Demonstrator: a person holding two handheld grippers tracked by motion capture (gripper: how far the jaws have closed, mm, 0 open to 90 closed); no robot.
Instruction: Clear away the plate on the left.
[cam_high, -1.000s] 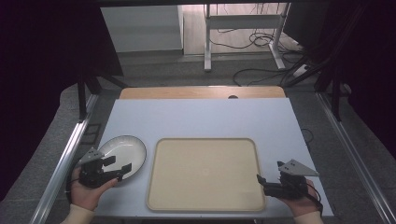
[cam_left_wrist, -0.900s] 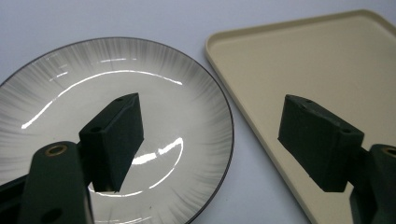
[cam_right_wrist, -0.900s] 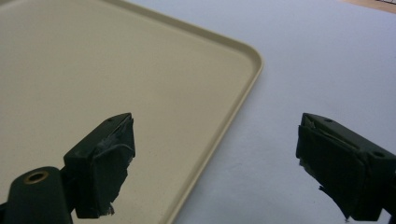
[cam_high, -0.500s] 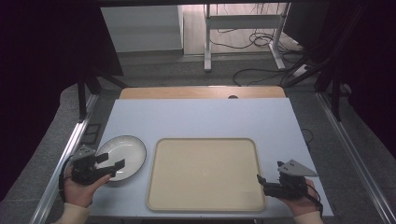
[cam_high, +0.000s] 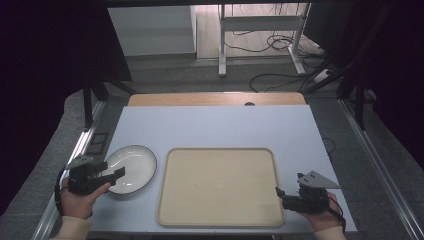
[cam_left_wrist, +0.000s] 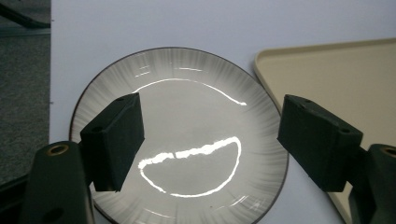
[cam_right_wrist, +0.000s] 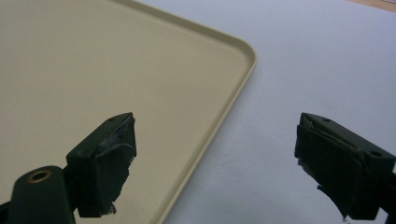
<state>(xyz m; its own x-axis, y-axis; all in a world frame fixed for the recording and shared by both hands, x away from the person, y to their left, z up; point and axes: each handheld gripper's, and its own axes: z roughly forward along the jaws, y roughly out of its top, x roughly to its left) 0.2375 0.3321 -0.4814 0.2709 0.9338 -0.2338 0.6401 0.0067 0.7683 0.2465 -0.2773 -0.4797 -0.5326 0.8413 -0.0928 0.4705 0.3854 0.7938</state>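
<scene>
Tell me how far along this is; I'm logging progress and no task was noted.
Nothing looks done yet: the tray lies bare and the plate sits on the table beside it, empty. In hand: the left gripper hovers open over the plate, gripping nothing; the right gripper is open astride the tray's right edge. Any grasp or move, perhaps plate onto tray, remains.

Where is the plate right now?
In the high view the plate lies on the table's near left, just left of the beige tray, with the open left gripper over its near-left rim.
</scene>
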